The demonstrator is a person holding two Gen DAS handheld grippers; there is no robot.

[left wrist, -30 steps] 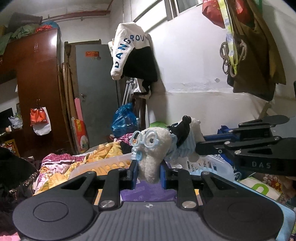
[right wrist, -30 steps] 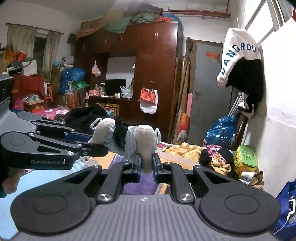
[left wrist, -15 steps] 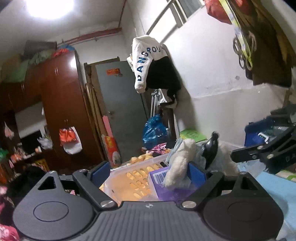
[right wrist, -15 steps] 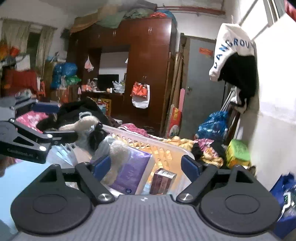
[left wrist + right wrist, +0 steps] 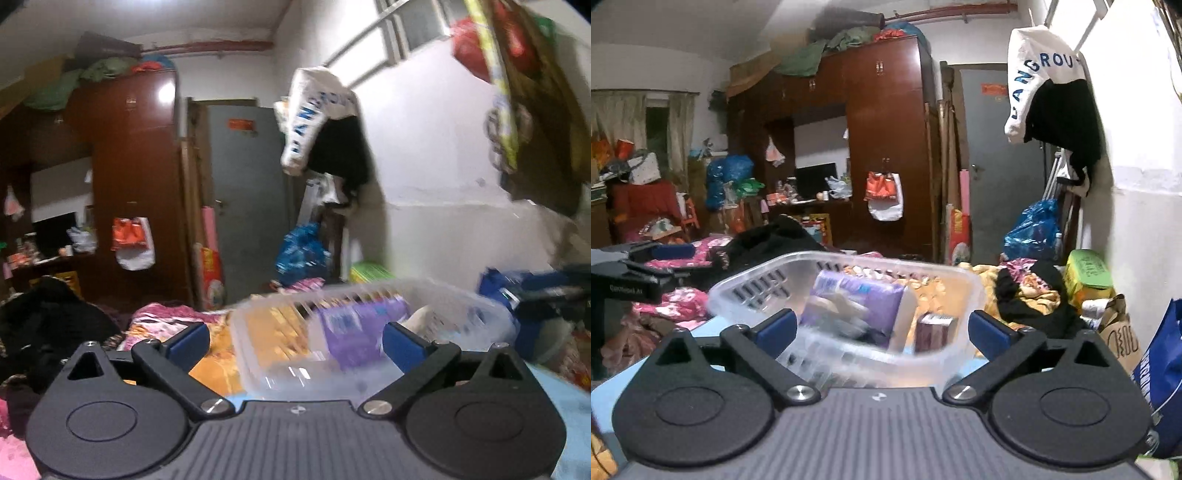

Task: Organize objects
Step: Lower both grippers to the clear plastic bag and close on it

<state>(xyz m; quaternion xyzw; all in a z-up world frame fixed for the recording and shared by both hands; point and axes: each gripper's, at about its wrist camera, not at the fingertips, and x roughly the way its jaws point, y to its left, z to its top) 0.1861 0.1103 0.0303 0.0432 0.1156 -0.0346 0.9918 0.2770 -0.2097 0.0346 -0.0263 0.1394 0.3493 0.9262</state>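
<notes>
A clear plastic basket (image 5: 738,291) stands on a light blue surface, also in the left wrist view (image 5: 491,310). Inside it lie a purple pack (image 5: 864,299), a plush toy (image 5: 846,308) lying low and blurred, and a small dark red box (image 5: 932,326). The purple pack (image 5: 354,328) and a bit of pale plush (image 5: 421,315) show in the left view. My left gripper (image 5: 293,341) is open and empty in front of the basket. My right gripper (image 5: 882,328) is open and empty just before the basket's near wall. The left gripper's body (image 5: 631,284) shows at far left.
A light blue surface (image 5: 565,402) bears the basket. Bedding and clothes (image 5: 1030,295) are piled behind it. A green box (image 5: 1087,271) and a blue bag (image 5: 1165,373) stand by the white wall on the right. A wardrobe (image 5: 886,147) and grey door (image 5: 995,158) are far back.
Both grippers were shut on the plush toy a second ago. They opened and let it go, the toy dropped into the basket, and both grippers pulled back.
</notes>
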